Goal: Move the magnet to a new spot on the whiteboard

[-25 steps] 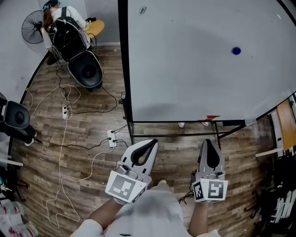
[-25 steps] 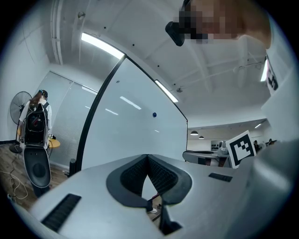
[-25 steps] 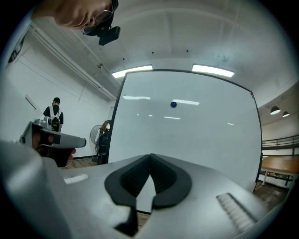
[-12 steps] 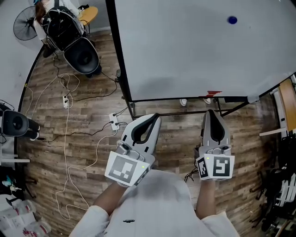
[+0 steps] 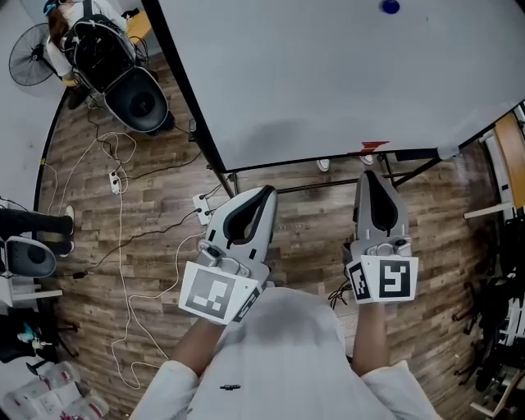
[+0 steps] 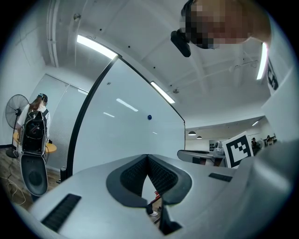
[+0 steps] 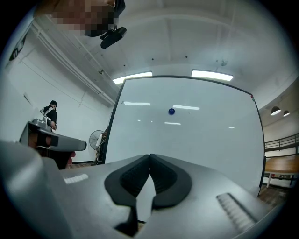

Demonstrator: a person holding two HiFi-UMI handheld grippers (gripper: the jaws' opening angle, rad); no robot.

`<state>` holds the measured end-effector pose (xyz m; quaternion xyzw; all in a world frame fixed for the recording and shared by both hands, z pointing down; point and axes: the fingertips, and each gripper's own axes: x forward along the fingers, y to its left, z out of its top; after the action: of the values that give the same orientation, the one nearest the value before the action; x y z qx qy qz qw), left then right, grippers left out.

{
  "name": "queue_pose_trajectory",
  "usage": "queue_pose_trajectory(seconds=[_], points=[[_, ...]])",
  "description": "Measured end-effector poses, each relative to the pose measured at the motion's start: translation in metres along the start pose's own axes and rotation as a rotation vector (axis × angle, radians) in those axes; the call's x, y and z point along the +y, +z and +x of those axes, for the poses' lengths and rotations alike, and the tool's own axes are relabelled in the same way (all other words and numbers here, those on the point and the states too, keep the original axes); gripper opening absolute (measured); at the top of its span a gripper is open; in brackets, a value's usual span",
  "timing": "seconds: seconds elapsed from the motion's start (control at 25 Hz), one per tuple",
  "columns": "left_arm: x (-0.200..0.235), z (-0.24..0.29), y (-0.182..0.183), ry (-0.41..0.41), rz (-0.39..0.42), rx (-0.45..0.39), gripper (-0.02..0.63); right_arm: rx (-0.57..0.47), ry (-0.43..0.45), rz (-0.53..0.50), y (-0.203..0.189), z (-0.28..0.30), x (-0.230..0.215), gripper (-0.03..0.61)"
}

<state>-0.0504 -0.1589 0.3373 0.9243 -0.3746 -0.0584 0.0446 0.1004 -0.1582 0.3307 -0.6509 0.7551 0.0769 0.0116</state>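
Dark wood-plank floor [image 5: 156, 271] covers the room, and white cables [image 5: 122, 246] loop across it to a power strip [image 5: 116, 182], with a second strip [image 5: 201, 213] nearby. A plain white wall [image 5: 20, 131] curves along the left. By it stand a pedestal fan [image 5: 31, 61], a black rounded seat [image 5: 141, 102] and a small yellow round table [image 5: 138, 25], with a person [image 5: 59, 29] beside them. A black chair [image 5: 29, 256] sits at the left edge. Long light strips [image 6: 96, 46] run along the white ceiling [image 7: 187, 42], and a wooden tabletop [image 5: 510, 156] shows at the right
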Motion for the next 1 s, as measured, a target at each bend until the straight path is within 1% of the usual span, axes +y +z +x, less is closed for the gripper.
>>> queue_pose_trajectory(seconds=[0.16, 0.36, 0.52, 0.8, 1.0], points=[[0.005, -0.004, -0.001, 0.003, 0.004, 0.006, 0.006, -0.004, 0.004, 0.007, -0.002, 0.002, 0.006, 0.006], [0.014, -0.005, 0.001, 0.004, 0.003, -0.001, 0.006, 0.014, 0.005, -0.02, -0.005, 0.008, 0.014, 0.005], [0.02, -0.016, 0.004, 0.001, 0.012, -0.008, 0.006, -0.002, 0.003, -0.02, 0.0, 0.006, 0.025, 0.005], [0.009, 0.002, 0.004, 0.011, 0.017, -0.003, 0.006, 0.008, 0.021, -0.017, -0.004, 0.01, 0.008, 0.005], [-0.005, 0.012, 0.003, 0.035, 0.01, -0.001, 0.006, 0.014, 0.043, -0.014, -0.003, 0.008, -0.009, 0.005]])
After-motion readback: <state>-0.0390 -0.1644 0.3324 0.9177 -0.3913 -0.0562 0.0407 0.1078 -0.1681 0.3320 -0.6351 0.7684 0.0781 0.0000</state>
